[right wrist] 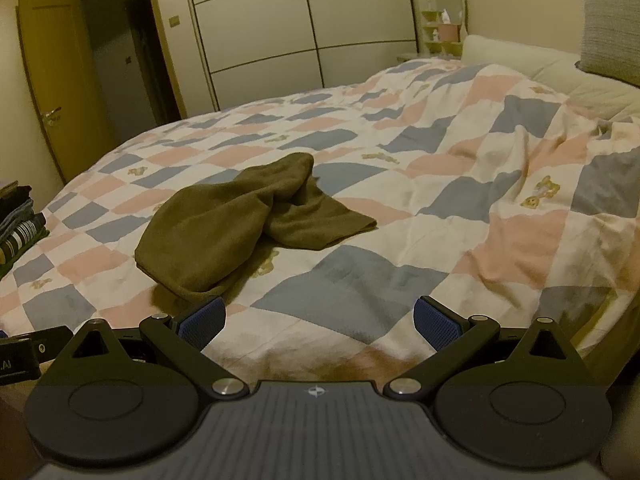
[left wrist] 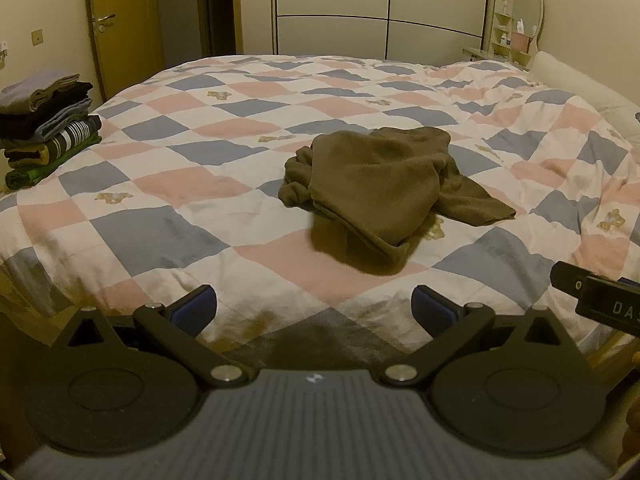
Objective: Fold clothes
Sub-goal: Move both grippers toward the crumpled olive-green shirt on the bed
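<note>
Both claws hang low over the bed's near edge. Left claw (left wrist: 314, 306): jaws spread wide, nothing between the blue pads, touching nothing. Right claw (right wrist: 320, 318): same, wide apart and empty; its body shows at the right edge of the left view.

Mid-bed: an olive-brown garment (left wrist: 380, 188) lies crumpled on the checked quilt (left wrist: 160, 184), one flap trailing right, layers bunched over each other. It is not folded.

Judgement: before any fold it wants spreading flat. Take two separate edges or corners, one per claw, pinch a single layer only, and draw apart without dragging the quilt up.

Far left: a stack of folded clothes (left wrist: 48, 124) at the bed's edge.
</note>
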`<state>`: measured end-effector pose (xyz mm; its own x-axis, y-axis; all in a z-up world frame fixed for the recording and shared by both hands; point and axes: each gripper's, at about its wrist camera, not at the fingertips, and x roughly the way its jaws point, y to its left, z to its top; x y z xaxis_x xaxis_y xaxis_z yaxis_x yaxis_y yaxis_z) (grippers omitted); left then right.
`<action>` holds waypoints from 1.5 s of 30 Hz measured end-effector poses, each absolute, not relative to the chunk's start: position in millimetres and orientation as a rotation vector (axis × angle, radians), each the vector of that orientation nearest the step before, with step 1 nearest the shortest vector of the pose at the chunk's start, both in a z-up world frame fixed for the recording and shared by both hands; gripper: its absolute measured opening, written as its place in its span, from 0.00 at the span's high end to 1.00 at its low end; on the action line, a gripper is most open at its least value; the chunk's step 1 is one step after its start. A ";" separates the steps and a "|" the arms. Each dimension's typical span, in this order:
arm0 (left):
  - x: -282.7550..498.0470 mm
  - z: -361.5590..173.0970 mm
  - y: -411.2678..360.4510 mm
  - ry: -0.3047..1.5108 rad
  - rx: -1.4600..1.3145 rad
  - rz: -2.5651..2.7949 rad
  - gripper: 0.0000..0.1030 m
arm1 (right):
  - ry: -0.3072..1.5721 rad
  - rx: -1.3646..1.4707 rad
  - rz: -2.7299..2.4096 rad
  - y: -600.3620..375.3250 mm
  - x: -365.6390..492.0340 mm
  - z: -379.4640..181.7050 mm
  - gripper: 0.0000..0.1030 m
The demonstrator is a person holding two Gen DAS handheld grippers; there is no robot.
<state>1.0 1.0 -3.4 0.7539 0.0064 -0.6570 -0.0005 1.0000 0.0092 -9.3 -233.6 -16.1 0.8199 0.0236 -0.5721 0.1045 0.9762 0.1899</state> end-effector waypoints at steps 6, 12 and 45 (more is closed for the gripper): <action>3.1 -5.3 1.3 0.723 0.005 0.004 0.00 | 0.609 0.204 -0.043 -225.8 -28.6 -16.6 0.00; 2.4 -7.7 3.2 0.722 0.003 0.005 0.00 | 0.644 0.201 -0.042 -230.9 -4.9 -17.5 0.00; 22.3 -21.9 8.5 0.776 0.006 0.023 0.00 | 0.692 0.202 -0.025 -227.1 11.0 -30.4 0.00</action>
